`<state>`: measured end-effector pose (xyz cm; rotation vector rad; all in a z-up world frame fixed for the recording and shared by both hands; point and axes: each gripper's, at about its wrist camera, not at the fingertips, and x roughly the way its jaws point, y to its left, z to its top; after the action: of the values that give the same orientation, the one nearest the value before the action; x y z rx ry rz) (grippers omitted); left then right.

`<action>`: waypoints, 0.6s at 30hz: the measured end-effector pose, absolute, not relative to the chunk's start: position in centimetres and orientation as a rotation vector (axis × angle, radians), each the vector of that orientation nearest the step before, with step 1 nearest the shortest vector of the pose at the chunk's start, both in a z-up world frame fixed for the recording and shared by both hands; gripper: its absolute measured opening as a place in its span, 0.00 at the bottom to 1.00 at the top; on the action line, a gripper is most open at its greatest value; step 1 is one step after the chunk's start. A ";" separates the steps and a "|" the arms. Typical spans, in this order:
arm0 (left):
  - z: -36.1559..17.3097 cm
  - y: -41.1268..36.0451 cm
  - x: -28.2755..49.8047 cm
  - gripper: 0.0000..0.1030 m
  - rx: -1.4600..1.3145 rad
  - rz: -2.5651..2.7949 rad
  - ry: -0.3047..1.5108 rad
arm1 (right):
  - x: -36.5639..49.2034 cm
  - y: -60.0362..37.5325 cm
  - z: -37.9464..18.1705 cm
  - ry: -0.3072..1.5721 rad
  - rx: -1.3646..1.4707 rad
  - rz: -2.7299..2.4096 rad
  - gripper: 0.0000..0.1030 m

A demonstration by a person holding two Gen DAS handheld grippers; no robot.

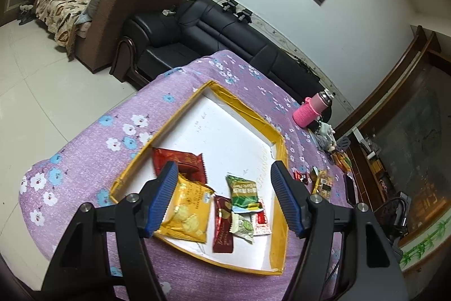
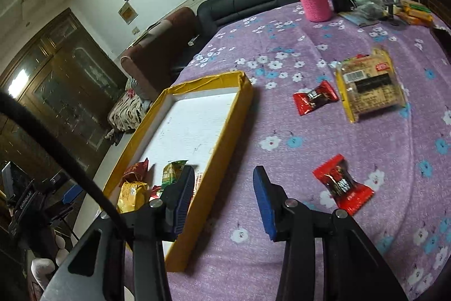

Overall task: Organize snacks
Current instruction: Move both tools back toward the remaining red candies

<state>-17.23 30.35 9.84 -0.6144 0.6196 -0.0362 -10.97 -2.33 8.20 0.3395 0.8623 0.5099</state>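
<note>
Left claw [image 1: 222, 182] gapes empty above snack packets in the yellow tray [image 1: 277, 250]; right claw [image 2: 224, 182], part-open and empty, with red candy [image 2: 342, 185] at three o'clock.

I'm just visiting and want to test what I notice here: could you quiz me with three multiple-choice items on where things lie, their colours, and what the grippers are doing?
1. Where does the yellow chip packet lie?
A. Inside the shallow yellow-rimmed white tray
B. On the black sofa
C. On the floor

2. What colour is the knitted sleeve on the bottle?
A. Green
B. Pink
C. White

3. What is the right gripper holding?
A. A red packet
B. The bottle
C. Nothing

Answers: 1 A, it rests on the tray's white floor; 2 B, its knit cover is pink; 3 C, nothing lies between its parted jaws.
</note>
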 end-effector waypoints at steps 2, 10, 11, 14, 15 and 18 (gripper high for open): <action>10.0 29.9 -17.2 0.67 -0.609 -0.043 0.620 | -10.8 -2.8 8.0 0.863 0.345 0.510 0.42; 10.3 29.2 -17.2 0.69 -0.601 -0.057 0.626 | -10.8 -4.5 7.5 0.870 0.361 0.491 0.43; 10.3 29.1 -17.2 0.70 -0.597 -0.061 0.628 | -10.7 -4.9 7.4 0.869 0.363 0.483 0.43; 10.2 28.7 -17.1 0.72 -0.582 -0.066 0.635 | -10.5 -7.2 6.9 0.871 0.386 0.432 0.44; 10.2 28.5 -17.0 0.72 -0.579 -0.067 0.638 | -10.3 -8.0 6.8 0.873 0.396 0.418 0.44; 9.9 27.7 -16.5 0.73 -0.554 -0.075 0.657 | -10.0 -10.6 6.0 0.884 0.425 0.351 0.47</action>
<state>-16.53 27.67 9.92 -0.5535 0.6569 -0.0751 -10.03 -10.58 6.04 0.4251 0.8835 0.3509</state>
